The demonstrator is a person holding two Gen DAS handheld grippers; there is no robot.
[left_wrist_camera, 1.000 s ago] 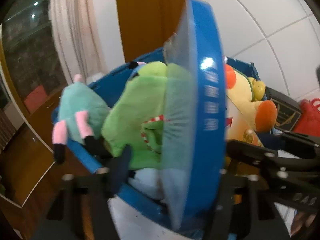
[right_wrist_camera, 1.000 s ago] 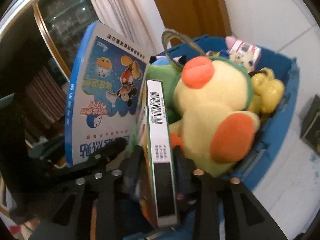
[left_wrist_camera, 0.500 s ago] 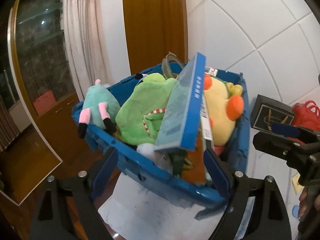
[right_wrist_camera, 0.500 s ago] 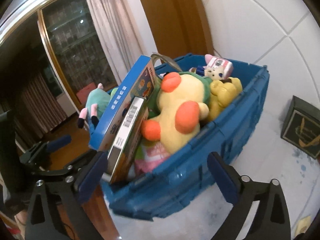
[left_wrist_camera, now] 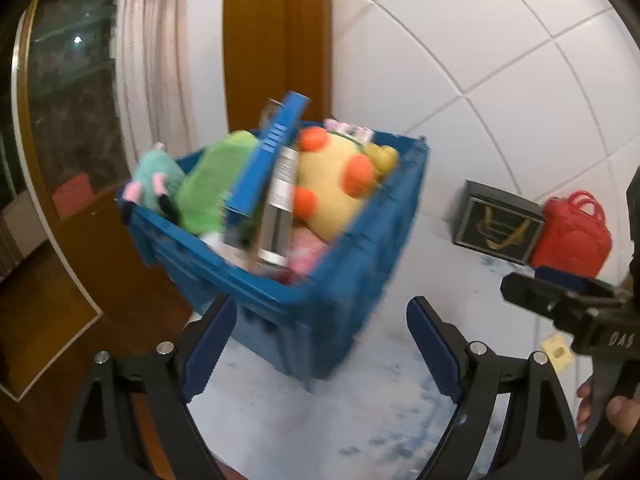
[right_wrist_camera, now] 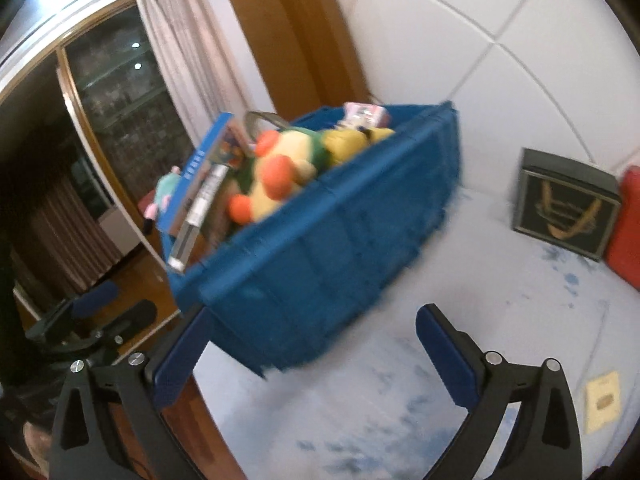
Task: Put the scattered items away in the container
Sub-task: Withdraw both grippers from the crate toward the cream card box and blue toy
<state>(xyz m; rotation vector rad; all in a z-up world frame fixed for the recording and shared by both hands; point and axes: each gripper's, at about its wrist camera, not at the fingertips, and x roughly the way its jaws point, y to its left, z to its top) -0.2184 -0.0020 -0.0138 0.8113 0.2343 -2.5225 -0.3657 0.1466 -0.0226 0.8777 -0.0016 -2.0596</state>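
Observation:
The blue crate (left_wrist_camera: 392,208) (right_wrist_camera: 340,248) stands on the white mat, packed with toys. A blue book (left_wrist_camera: 264,160) (right_wrist_camera: 196,176) and a silver-spined box (left_wrist_camera: 278,208) (right_wrist_camera: 200,212) lean upright in it between a green plush (left_wrist_camera: 208,184) and a yellow plush with orange patches (left_wrist_camera: 332,184) (right_wrist_camera: 276,184). A teal plush (left_wrist_camera: 154,176) hangs over the far left rim. My left gripper (left_wrist_camera: 320,320) is open and empty, a short way back from the crate's near corner. My right gripper (right_wrist_camera: 312,320) is also open and empty, in front of the crate's long wall.
A dark box with a gold emblem (left_wrist_camera: 498,222) (right_wrist_camera: 564,204) and a red bag (left_wrist_camera: 572,236) sit on the mat to the crate's right, by the tiled wall. A small yellow card (right_wrist_camera: 604,400) lies near the right gripper. Wooden floor lies to the left of the mat.
The left gripper let go of the blue book and the right gripper let go of the silver-spined box. Both opened and drew back from the crate, which now looks smaller.

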